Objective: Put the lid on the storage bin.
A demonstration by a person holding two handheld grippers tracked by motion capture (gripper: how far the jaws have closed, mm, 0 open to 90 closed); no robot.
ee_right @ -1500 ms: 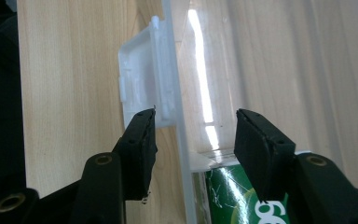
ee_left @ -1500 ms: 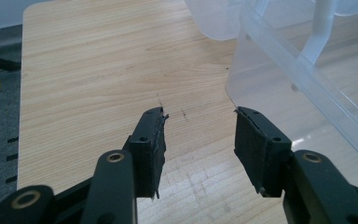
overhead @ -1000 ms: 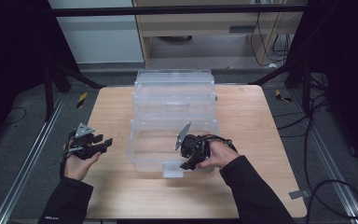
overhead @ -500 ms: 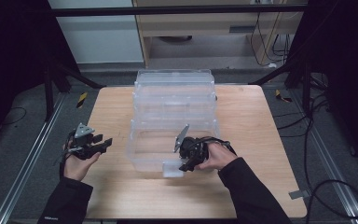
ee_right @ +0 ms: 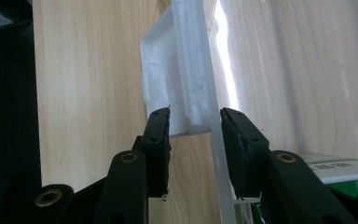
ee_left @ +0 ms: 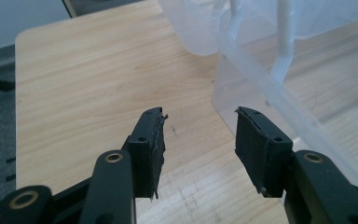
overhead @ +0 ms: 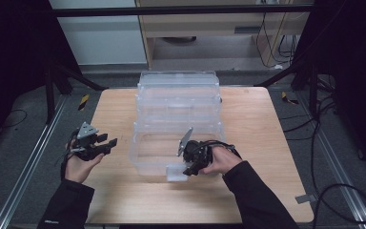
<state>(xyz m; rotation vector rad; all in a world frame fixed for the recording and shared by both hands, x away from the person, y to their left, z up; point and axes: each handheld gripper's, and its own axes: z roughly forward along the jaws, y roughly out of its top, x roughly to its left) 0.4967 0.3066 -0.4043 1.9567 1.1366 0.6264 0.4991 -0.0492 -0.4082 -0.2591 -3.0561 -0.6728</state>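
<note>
Right hand-held gripper has just been closing its jaws on the latch at the near wall of the front clear bin, apparently clamping it for unlatching, while left hand-held gripper waits open beside that bin on the wooden bench, dark room around.

Left gripper jaws stand apart over the wooden table, nothing between them; clear plastic bin at two o'clock
</note>
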